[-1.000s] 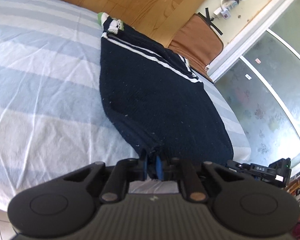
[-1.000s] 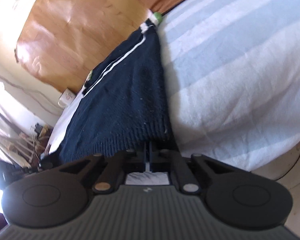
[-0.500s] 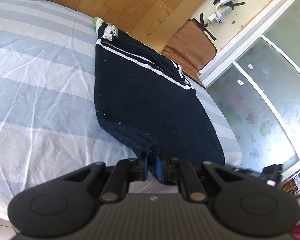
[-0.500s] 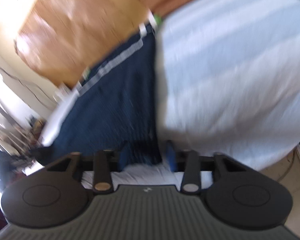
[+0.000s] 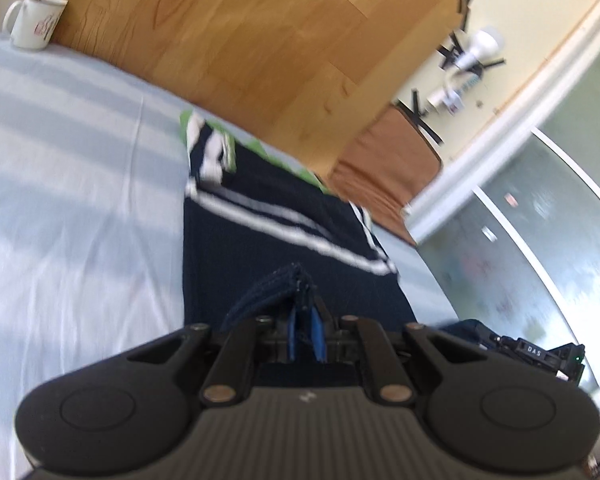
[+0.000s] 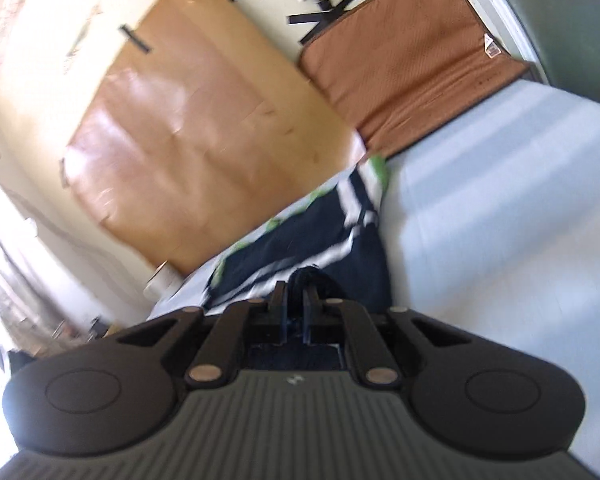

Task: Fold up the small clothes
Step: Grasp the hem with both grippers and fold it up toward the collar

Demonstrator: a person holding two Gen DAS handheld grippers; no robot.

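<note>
A small navy knit sweater (image 5: 260, 240) with white stripes and a green collar lies on the blue-and-white striped bed sheet (image 5: 68, 184). My left gripper (image 5: 305, 320) is shut on the sweater's ribbed hem and holds it lifted over the body of the garment. My right gripper (image 6: 296, 300) is shut on the other hem corner of the sweater (image 6: 324, 236), also raised above it. Both views are motion-blurred.
A wooden headboard (image 5: 260, 40) stands behind the bed, with a white mug (image 5: 34, 20) at the far left. A brown cushion (image 6: 412, 52) leans at the bed's head. A glass door (image 5: 540, 248) is to the right.
Both grippers have lifted the hem and carried it forward toward the collar, so the lower half of the sweater now doubles over the upper half. The right gripper was open half a second ago.
</note>
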